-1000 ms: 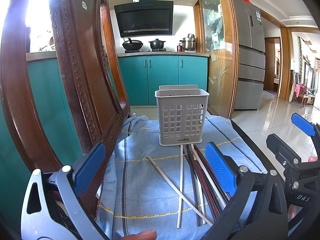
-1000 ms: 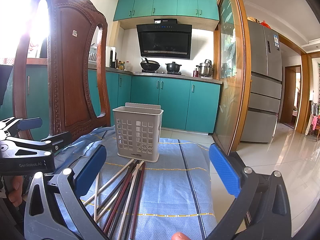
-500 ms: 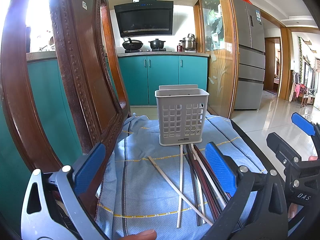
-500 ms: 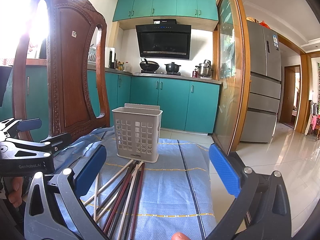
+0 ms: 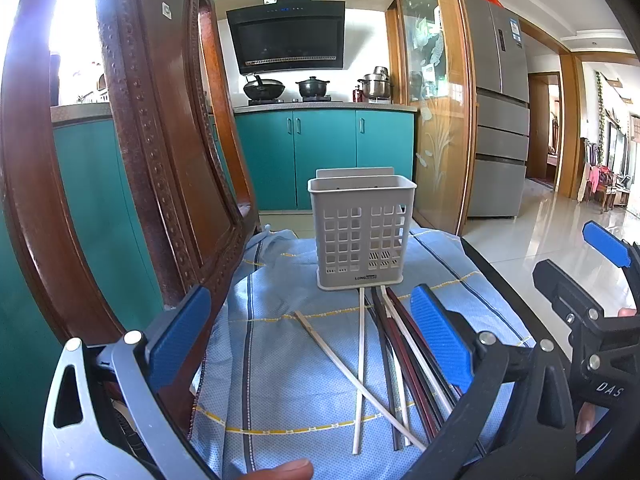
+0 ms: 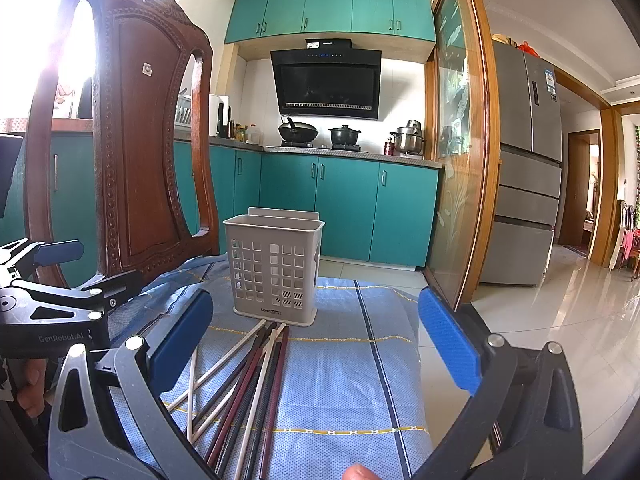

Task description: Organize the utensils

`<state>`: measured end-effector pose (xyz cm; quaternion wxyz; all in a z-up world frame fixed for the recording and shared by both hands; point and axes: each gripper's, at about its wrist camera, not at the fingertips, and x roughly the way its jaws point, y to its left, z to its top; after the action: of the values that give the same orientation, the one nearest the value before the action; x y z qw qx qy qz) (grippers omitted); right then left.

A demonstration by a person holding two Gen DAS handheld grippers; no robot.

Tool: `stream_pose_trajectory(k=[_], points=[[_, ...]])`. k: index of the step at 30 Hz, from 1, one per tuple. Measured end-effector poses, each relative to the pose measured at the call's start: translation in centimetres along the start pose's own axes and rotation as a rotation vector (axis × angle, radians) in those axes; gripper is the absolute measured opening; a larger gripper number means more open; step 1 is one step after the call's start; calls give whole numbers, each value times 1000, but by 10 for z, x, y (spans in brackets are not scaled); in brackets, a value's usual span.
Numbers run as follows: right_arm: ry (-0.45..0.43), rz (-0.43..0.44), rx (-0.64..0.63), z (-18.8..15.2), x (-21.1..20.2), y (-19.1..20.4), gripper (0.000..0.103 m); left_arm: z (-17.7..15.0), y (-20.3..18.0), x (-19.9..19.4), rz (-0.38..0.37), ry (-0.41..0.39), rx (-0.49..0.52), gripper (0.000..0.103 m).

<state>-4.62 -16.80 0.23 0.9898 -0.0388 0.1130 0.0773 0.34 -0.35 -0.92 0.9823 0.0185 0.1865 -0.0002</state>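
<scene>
Left gripper (image 5: 308, 320): blue-padded fingers are held wide apart, nothing is gripped.
Right gripper (image 6: 316, 332): fingers are likewise spread wide, nothing is held.
Utensils: pale wooden and dark red chopsticks (image 5: 394, 360) are scattered flat on the blue striped cloth (image 6: 352, 380).
Holder: the grey perforated plastic basket (image 5: 361, 232) is stood upright just beyond the chopsticks' far tips.
Surroundings: a carved dark wooden chair back (image 6: 136, 140) is seen at the left.
</scene>
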Motion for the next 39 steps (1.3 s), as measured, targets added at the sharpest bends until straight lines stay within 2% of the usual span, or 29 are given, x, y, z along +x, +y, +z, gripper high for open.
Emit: stream_pose_trajectory(k=[24,27,29,33,35,36,38,39], points=[[1,-6,2,1,-2,-3,101,0,0,0,1,2,1,100],[84,-63,6,0,12,-6,101,-2,-1,3,4,16,6,100],[147,-115,13,-3,24,-10,101,-6,-2,10,2,57,10,100],[303,-16,71,-7,52,-25,101,-19,-2,35,-32,221,1,100],[401,67,65,-4,72,-25,100,-23,0,44,-64,284,-14,99],[453,117,58,-2,83,-24,93,-24,1,48,-76,309,-18,96],[533,172,22,3,105,-16,81,-23,-2,58,-83,370,11,78],[571,179,-14,6,121,-12,73,-21,-3,64,-96,409,23,63]])
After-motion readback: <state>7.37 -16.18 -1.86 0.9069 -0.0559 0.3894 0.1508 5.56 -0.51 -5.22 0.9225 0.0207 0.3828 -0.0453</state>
